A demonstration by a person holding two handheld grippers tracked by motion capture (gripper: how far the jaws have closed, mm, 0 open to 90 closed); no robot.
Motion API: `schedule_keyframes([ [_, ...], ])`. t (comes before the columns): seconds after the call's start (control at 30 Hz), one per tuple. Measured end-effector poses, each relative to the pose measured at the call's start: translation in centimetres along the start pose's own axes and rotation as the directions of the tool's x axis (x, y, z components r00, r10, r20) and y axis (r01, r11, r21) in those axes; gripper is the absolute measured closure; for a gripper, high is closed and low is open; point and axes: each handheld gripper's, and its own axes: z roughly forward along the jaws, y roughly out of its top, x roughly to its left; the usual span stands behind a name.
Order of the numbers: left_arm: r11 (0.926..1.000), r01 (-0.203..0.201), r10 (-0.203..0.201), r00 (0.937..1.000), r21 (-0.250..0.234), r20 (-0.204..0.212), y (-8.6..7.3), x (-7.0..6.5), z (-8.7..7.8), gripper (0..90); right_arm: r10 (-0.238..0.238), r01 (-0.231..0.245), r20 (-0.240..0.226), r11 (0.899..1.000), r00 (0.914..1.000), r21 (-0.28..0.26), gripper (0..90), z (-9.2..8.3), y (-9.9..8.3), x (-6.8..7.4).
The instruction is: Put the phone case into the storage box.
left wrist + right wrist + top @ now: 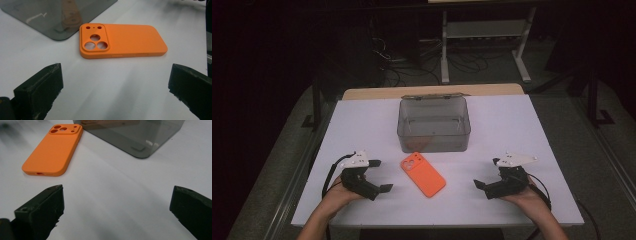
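The left gripper (381, 175) has a black body with angular parts, and on its top sits a pale grey plate with three corners, where a few small dark holes are visible. A black cable makes a loop from it beside the person's left hand (343, 192). The right gripper (487, 181) is built the same: black body, grey three-cornered plate, and a black cable that curves around the right hand (526, 192). Both forearms are bare, no sleeve is visible. In the gripper views the jaws are thick matte black blocks with rough, a little chipped edges, and one jaw shows a small round hole on its upper face.
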Motion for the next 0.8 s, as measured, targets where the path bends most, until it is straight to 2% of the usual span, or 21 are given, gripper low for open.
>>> schedule_keyframes([
  [0.8,0.9999,0.011,-0.011,0.9999,-0.002,0.002,-0.22,0.15,-0.11,0.0,0.012,-0.012,-0.019,1.000,0.9998,0.002,0.0,0.42,0.49,0.25],
])
